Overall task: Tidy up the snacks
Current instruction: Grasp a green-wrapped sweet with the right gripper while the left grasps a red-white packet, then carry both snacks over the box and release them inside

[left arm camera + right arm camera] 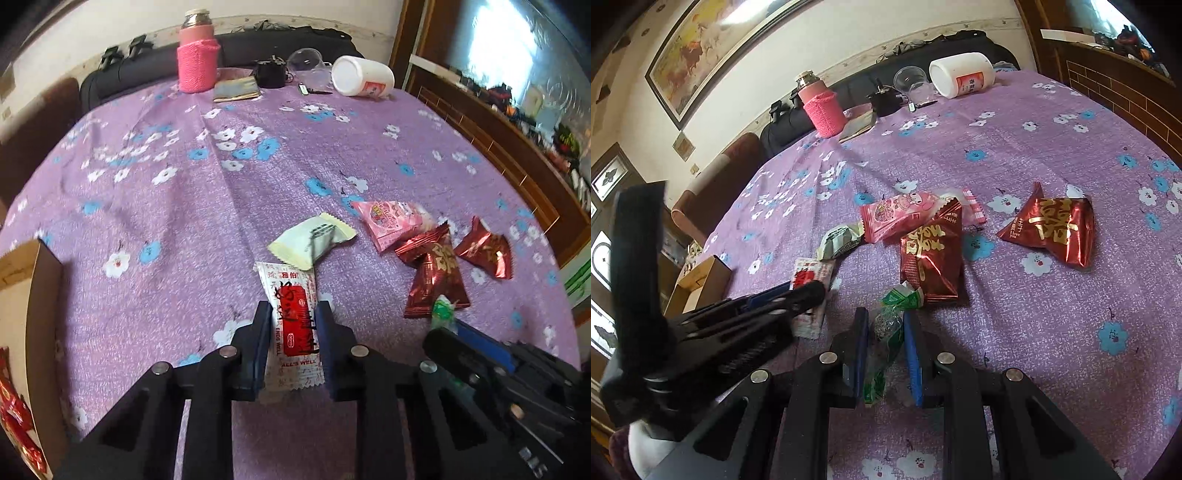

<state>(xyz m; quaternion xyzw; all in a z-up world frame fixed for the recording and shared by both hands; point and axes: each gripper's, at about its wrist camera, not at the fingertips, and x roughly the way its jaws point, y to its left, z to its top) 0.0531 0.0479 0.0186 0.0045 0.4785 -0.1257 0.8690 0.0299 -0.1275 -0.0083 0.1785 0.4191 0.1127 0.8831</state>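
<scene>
A lived-in home room — a table (184, 206) under a purple floral cloth, a framed painting (713, 40) on the wall (horses, it seems), a pink knit-sleeved flask (197, 55), dark wooden shelving (517, 122).

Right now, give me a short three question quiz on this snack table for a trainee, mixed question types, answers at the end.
1. True or false: the left gripper is shut on the white and red packet.
2. What does the right gripper hold? A) a red pouch B) the green wrapped candy C) the pink packet
3. Fill in: the white jar at the far edge of the purple tablecloth lies on its ____.

Key: 1 true; 2 B; 3 side.
</scene>
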